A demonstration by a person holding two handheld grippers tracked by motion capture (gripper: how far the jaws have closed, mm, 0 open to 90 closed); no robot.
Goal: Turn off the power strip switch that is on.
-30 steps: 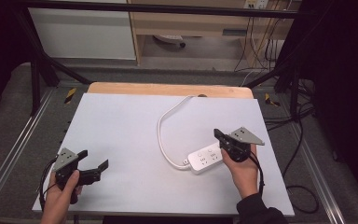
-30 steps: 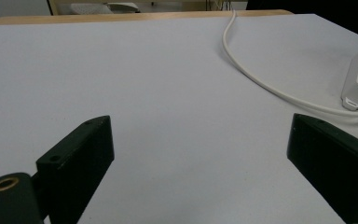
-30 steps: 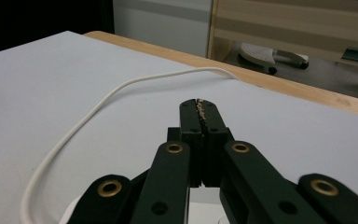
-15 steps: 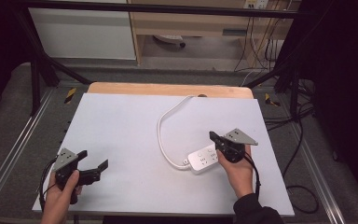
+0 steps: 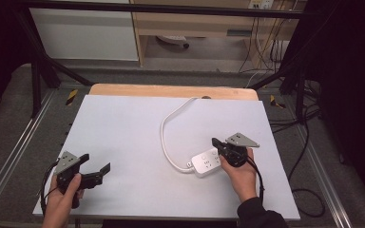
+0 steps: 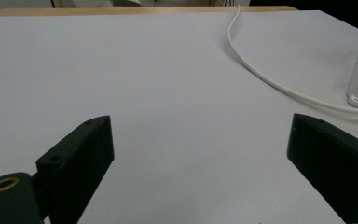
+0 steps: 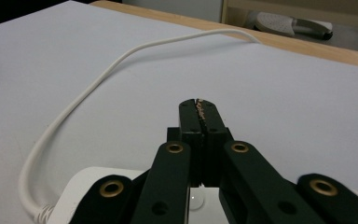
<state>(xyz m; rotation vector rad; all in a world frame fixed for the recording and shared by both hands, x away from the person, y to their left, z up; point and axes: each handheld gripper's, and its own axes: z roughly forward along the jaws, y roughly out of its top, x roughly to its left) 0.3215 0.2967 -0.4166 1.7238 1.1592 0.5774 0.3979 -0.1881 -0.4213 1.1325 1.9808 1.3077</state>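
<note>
My right gripper (image 5: 217,144) hangs over the white power strip (image 5: 206,162), its jaws pressed flat together with nothing between them. In the right gripper view the closed tips (image 7: 200,108) point out past the strip's top face (image 7: 81,186) toward the far edge of the table, and the strip lies just under the gripper's body; whether the gripper touches it I cannot tell.

The power strip sits on the right half of the white table top (image 5: 123,128), close to my right hand (image 5: 238,172). Its white cord (image 5: 167,134) leaves the strip's left end, bends out to the left (a wide loop) and runs up to the wooden strip at the table's far edge.

My left gripper (image 5: 96,172) is low at the near left corner, well apart from the strip, and held in my left hand (image 5: 62,202). Its jaws stand wide, as the left gripper view shows, with only bare table between them.
</note>
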